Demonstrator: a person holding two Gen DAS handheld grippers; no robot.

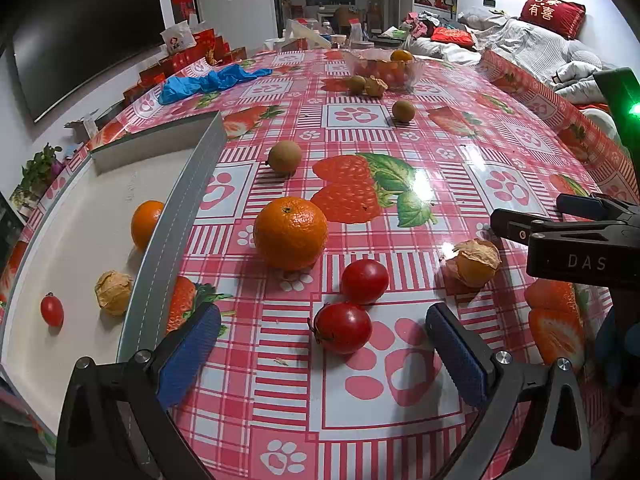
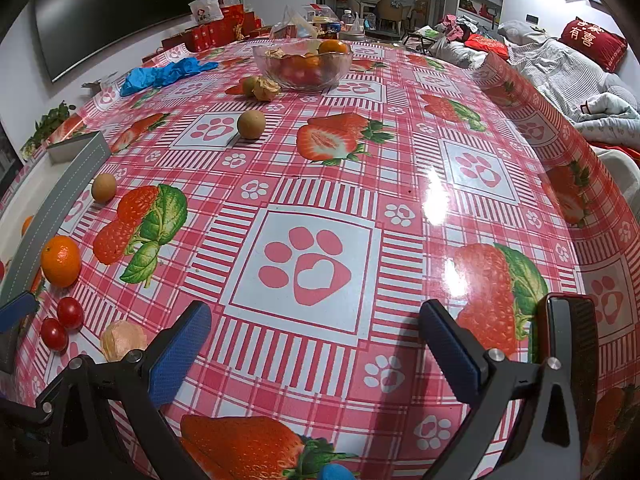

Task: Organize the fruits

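Observation:
My left gripper (image 1: 322, 340) is open just above the table, with a cherry tomato (image 1: 343, 327) between its fingers and a second tomato (image 1: 364, 281) just beyond. An orange (image 1: 290, 233) and a husked physalis (image 1: 476, 262) lie nearby. The grey tray (image 1: 176, 216) on the left holds an orange (image 1: 146, 224), a physalis (image 1: 113, 293) and a tomato (image 1: 52, 310). My right gripper (image 2: 314, 334) is open and empty over bare tablecloth; the same tomatoes (image 2: 69, 312), orange (image 2: 61, 261) and physalis (image 2: 122, 340) lie to its left.
A glass bowl (image 2: 303, 65) of fruit stands at the far end, with longans (image 2: 251, 124) (image 1: 284, 157) scattered in front. Blue gloves (image 1: 208, 82) lie far left. A sofa with bedding (image 2: 568, 68) is at the right. The right gripper body (image 1: 576, 248) shows at the left view's right edge.

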